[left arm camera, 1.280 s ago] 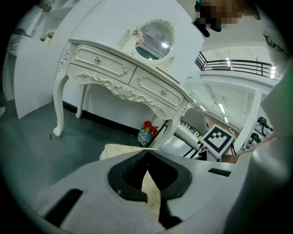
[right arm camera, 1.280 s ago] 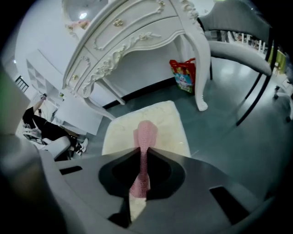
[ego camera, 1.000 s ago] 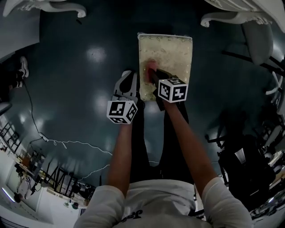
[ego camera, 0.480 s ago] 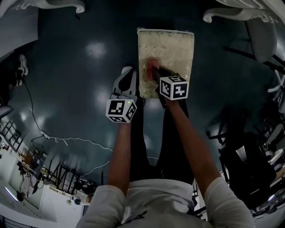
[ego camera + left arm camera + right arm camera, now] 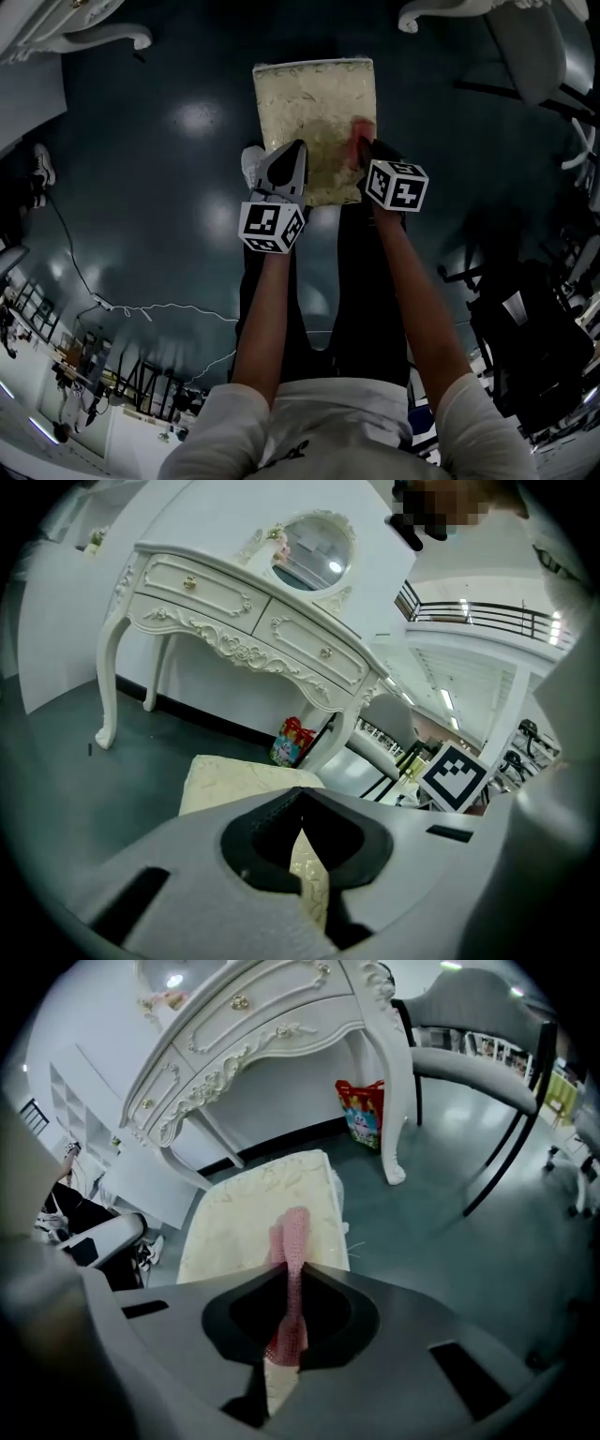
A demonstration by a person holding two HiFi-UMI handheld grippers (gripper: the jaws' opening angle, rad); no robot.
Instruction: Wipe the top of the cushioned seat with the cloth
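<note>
Fingers of the right gripper (image 5: 292,1271) clamp the cloth (image 5: 292,1230) on the cushioned seat (image 5: 239,1213) just ahead — those of the left gripper (image 5: 300,801) are closed, empty.

This looks like a furniture showroom hall. An ornate white dressing table (image 5: 234,635) with an oval mirror (image 5: 314,555) stands before a white backdrop panel (image 5: 206,513). There are also grey chairs (image 5: 478,1012), a glossy dark floor (image 5: 159,216) and a mezzanine railing (image 5: 478,616).
</note>
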